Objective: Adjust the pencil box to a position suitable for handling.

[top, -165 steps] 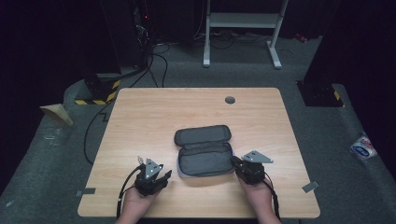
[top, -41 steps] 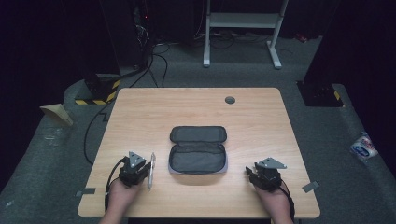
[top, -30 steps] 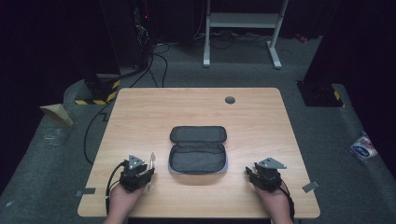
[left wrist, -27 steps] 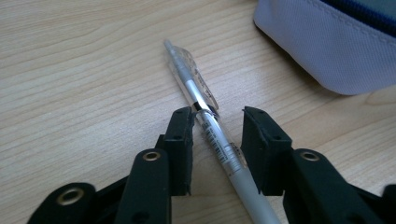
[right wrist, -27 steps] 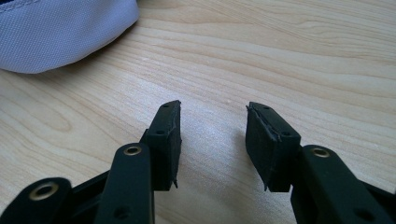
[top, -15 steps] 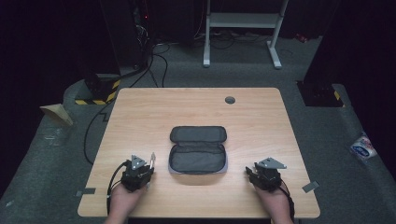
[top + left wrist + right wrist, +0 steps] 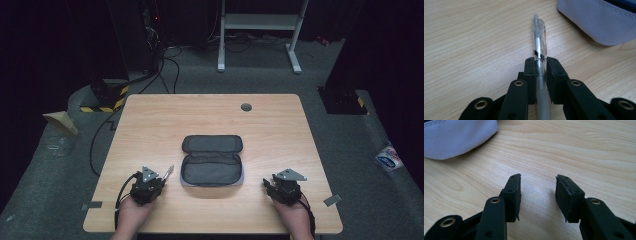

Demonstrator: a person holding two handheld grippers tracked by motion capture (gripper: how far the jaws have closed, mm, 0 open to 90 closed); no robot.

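High view: the pencil case [image 7: 212,164] lies open in the middle of the table [image 7: 150,120], and it looks empty inside. The left gripper [image 7: 540,66] has just squeezed tight on a clear pen [image 7: 539,45] left of the case. The right gripper [image 7: 537,191] sits with its jaws apart, holding nothing.

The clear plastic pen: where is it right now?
The clear plastic pen is clamped in the left hand-held gripper, just left of the open grey fabric case on the wooden table.

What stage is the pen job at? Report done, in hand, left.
Done: the pencil case lies unzipped and open on the table. In hand: the left gripper has just closed its jaws on the pen, low over the table. Left: the pen is not yet in the case. The right gripper rests open, holding nothing.
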